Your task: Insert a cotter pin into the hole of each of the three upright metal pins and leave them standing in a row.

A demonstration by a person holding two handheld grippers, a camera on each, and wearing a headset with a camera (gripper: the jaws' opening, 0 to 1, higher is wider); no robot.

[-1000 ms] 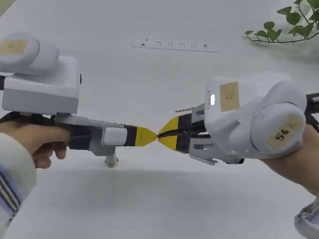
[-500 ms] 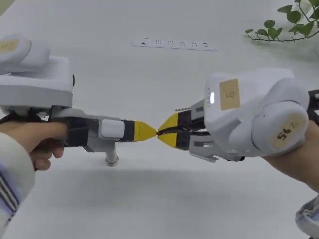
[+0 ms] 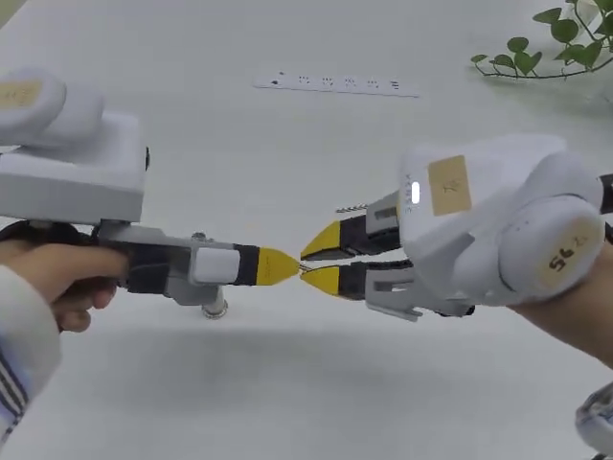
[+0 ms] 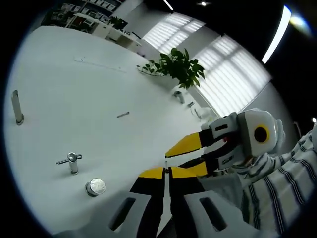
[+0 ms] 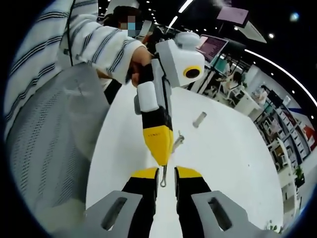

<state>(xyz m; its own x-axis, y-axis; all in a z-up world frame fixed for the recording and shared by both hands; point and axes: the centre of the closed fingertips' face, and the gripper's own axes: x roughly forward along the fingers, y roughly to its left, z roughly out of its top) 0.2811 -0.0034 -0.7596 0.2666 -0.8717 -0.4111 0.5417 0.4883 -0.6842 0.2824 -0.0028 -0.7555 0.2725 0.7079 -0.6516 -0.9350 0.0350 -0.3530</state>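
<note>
Where the two tools meet nose to nose in the head view, the left gripper [image 3: 285, 266] has its yellow tips pressed together on a thin grey wire cotter pin [image 3: 303, 271]. The right gripper [image 3: 304, 265] has its yellow jaws parted around the pin's free end. A short upright steel metal pin [image 3: 215, 308] stands on the white table [image 3: 287, 383] under the left gripper.

From the left gripper view, three stand apart on the table: a bare metal pin [image 4: 17, 106] far off, a metal pin [image 4: 73, 162] with a wire through it, and a metal pin [image 4: 95, 187] nearest.

From the right gripper view, the cotter pin [image 5: 163, 178] hangs loop-first between the parted jaws; I cannot tell whether it touches them.
</note>
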